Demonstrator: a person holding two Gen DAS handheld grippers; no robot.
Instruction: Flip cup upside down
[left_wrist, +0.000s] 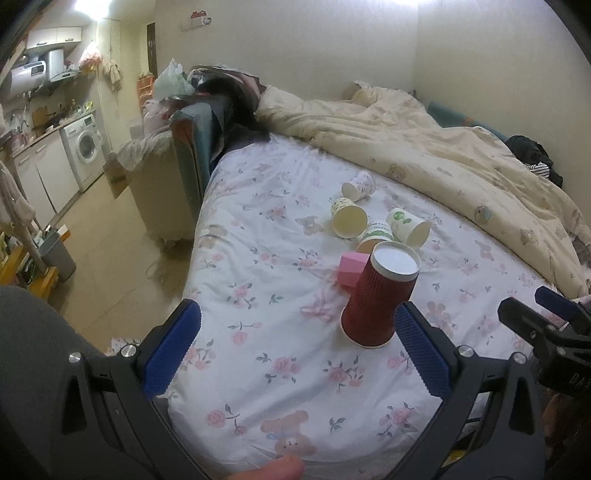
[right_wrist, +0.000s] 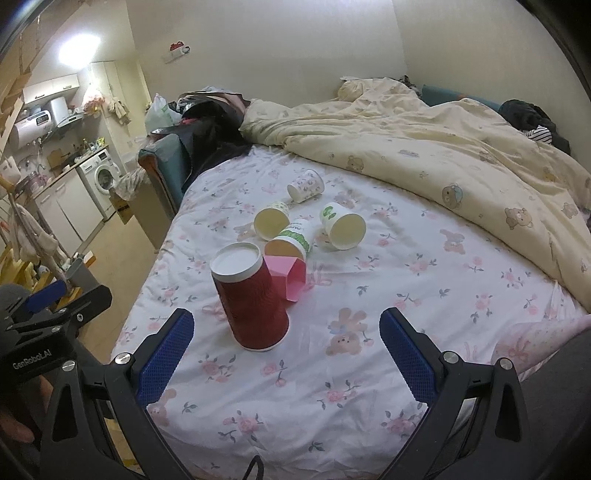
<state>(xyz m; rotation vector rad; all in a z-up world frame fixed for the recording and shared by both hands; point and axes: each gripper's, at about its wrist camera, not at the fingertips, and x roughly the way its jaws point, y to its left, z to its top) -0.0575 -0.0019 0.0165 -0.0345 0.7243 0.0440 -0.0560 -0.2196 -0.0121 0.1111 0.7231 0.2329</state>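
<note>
- On a floral bed sheet (right_wrist: 369, 398), a red ribbed paper cup (right_wrist: 255, 299) stands upside down, its white base facing up and its rim pressed into the fabric.
- Left gripper (left_wrist: 297, 334): jaws spread wide and holding nothing; the red cup (left_wrist: 376, 295) sits just ahead of its right blue finger pad (left_wrist: 421, 350), close beside it, though contact cannot be confirmed.
- Right gripper (right_wrist: 286, 339): jaws likewise parted and empty; the cup stands just beyond the gap between them, nearer the left blue pad (right_wrist: 166, 354), apart from both.
- Directly behind the red cup, a pink faceted cup (right_wrist: 290, 275) lies on its side, touching or nearly touching it.
- Farther ahead of both jaws, four paper cups lie tipped over in a loose cluster: one with green lettering (right_wrist: 293, 238), a plain cream-mouthed one (right_wrist: 271, 221), one with a green leaf print (right_wrist: 343, 225), and a floral one (right_wrist: 306, 186) farthest off.
- Beyond the cluster, a cream bear-print duvet (right_wrist: 424, 147) is heaped along the far side of the bed.
- Off to the left of the jaws, a white washing machine (left_wrist: 83, 151) stands in a kitchen corner.
</note>
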